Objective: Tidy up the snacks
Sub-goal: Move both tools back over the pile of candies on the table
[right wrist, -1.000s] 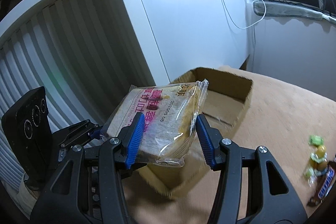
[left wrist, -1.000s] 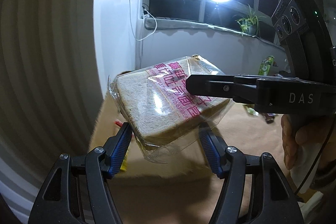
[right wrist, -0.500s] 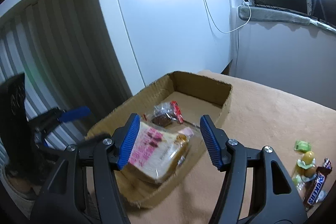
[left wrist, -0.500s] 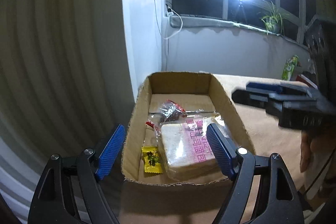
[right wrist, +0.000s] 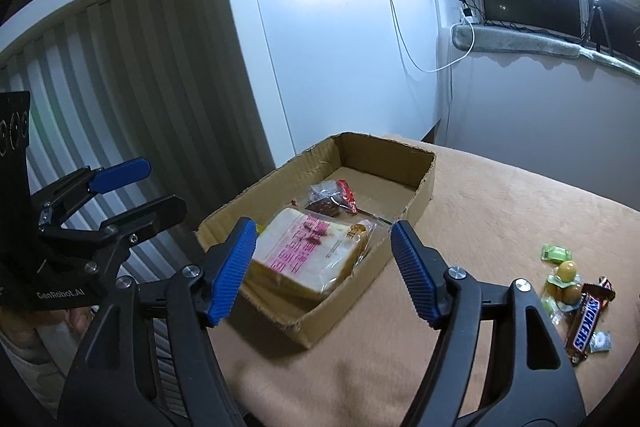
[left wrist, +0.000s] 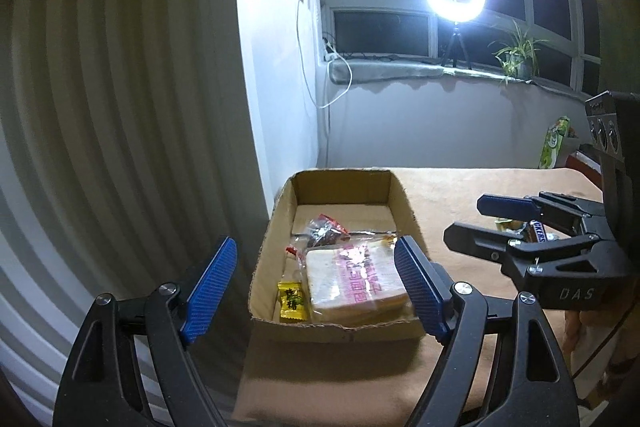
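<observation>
Left wrist view: we take the cardboard box (left wrist: 340, 327) as our landmark. Inside it, at the near end, lies the bagged sliced bread (left wrist: 356, 281), flat on the box floor. A yellow candy (left wrist: 292, 301) sits just beside it on the side toward the wall, and a red-and-clear snack packet (left wrist: 326, 229) lies just beyond it, deeper in the box.

The left gripper (left wrist: 316, 287) hangs over the near end of the box, jaws wide, nothing between the pads. The right gripper (right wrist: 324, 267) has its jaws spread too, and they have just been opening; the bread shows between them in the picture but lies below in the box, untouched.

Handling, as we judge it: the bread is light and soft, easily crushed, and the clear film is slick and loose. We would grip it gently across the loaf's short sides, or by the gathered bag end, rather than squeezing the faces.

Looks: pale square slices, tan crust, transparent bag with pink printed characters.

Outside the box, on the tan cloth (right wrist: 500, 211), a Snickers bar (right wrist: 588, 319) waits with green-wrapped sweets (right wrist: 554, 253) and a pack of round yellow-green snacks (right wrist: 566, 281).
</observation>
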A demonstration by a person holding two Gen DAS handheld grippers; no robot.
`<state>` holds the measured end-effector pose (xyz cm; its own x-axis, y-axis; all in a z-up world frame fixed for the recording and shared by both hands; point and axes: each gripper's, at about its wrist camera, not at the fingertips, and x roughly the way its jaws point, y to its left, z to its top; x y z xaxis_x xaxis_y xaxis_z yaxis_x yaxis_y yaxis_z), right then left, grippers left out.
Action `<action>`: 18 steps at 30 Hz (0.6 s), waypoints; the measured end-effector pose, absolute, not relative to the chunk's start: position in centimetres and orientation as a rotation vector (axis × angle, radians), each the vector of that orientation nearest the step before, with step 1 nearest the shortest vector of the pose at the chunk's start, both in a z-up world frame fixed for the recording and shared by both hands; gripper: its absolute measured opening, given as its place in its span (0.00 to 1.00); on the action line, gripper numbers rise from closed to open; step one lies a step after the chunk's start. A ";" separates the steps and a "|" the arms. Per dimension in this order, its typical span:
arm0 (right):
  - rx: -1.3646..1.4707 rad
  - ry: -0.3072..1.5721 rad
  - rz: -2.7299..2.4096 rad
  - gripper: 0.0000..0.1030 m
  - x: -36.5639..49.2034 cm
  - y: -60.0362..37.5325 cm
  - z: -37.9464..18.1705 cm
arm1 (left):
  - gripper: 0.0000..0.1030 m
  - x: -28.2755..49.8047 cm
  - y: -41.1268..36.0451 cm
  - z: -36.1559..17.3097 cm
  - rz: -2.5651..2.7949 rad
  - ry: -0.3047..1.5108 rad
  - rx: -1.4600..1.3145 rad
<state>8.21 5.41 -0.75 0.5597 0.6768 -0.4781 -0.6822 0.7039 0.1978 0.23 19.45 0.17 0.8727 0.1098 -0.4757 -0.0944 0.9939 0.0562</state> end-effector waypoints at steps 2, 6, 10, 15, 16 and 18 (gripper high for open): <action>-0.009 0.552 0.800 0.72 7.6 5.0 -0.5 | 0.79 -0.2 18.9 0.6 0.104 0.491 0.042; -0.004 0.539 0.799 0.73 6.5 3.9 -0.1 | 0.79 -0.8 17.7 1.3 0.101 0.474 0.065; 0.001 0.530 0.792 0.73 5.7 2.8 0.0 | 0.79 -0.9 16.6 1.7 0.092 0.466 0.087; 0.023 0.523 0.779 0.74 5.5 1.0 0.1 | 0.79 -1.0 15.1 2.2 0.081 0.463 0.117; 0.026 0.521 0.776 0.74 5.5 0.7 0.0 | 0.79 -1.1 14.7 2.3 0.079 0.462 0.123; 0.034 0.519 0.770 0.74 5.5 0.0 0.0 | 0.79 -1.0 14.1 2.5 0.075 0.461 0.134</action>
<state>5.51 -0.02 0.01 0.5986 0.6724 -0.4354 -0.6559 0.7234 0.2153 -1.00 14.13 2.47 0.8929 0.1021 -0.4386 -0.0414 0.9885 0.1458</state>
